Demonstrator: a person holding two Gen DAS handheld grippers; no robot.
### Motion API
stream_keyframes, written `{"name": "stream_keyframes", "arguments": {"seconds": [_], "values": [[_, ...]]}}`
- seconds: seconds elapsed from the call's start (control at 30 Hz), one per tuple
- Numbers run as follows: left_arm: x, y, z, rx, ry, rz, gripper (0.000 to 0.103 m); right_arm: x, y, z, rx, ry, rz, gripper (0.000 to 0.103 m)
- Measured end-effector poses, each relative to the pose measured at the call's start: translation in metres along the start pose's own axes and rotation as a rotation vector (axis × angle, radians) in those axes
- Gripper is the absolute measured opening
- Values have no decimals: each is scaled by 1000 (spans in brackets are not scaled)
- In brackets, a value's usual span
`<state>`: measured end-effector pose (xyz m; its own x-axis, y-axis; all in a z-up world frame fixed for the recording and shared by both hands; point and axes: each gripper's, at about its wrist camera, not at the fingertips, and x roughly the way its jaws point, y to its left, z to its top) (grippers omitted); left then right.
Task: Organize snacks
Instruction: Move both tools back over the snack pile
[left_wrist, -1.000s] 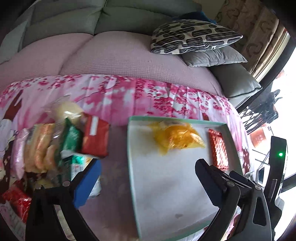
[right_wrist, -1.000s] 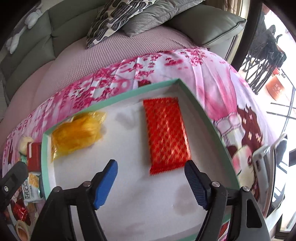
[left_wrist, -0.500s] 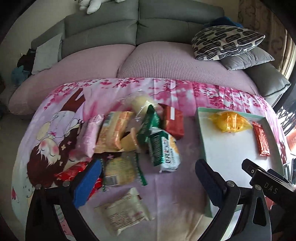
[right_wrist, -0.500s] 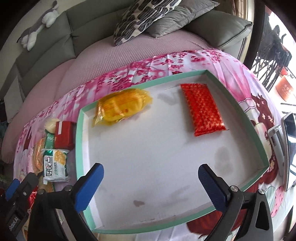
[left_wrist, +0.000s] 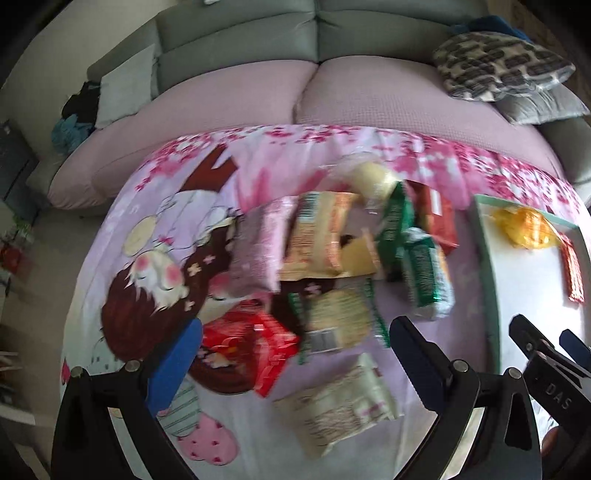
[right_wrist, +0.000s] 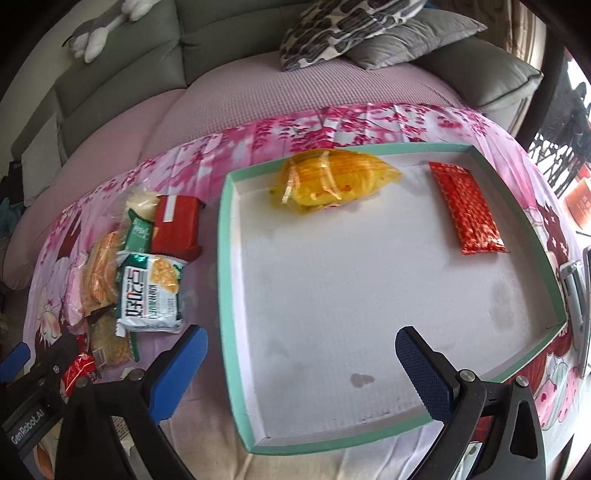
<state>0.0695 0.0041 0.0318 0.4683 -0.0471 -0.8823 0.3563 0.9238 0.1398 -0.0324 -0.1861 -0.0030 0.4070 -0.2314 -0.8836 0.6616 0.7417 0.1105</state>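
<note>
Snack packets beside a teal-rimmed tray, both grippers spread and empty

The red foil packet lies lengthwise at the upper right of the tray, the yellow packet crosswise at top. The right gripper gapes wide. Only the left gripper view, blurred, shows the whole snack pile.

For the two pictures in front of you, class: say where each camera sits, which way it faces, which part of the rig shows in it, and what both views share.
Left wrist: on the left tongs, angled down at the loose snack pile on the pink cloth; its own open fingers show, plus the right tongs' tips at the right edge.
Right wrist: on the right tongs, angled down at the tray; its open, empty fingers show, with the left tongs at lower left.
Shared: tray, yellow bag, red packet, snack pile, sofa.
</note>
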Motion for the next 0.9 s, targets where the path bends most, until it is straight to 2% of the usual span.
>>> {"name": "stream_keyframes", "arguments": {"seconds": [0.2, 0.43, 0.6, 0.9], "values": [[2, 38, 3, -59, 3, 40, 101, -4, 23, -3, -34, 7, 17, 103], [15, 73, -1, -119, 54, 17, 101, -1, 60, -18, -120, 60, 44, 103], [23, 83, -6, -131, 86, 11, 101, 2, 88, -32, -192, 93, 61, 103], [26, 94, -7, -147, 92, -4, 101, 4, 136, -60, -336, 136, 105, 103]]}}
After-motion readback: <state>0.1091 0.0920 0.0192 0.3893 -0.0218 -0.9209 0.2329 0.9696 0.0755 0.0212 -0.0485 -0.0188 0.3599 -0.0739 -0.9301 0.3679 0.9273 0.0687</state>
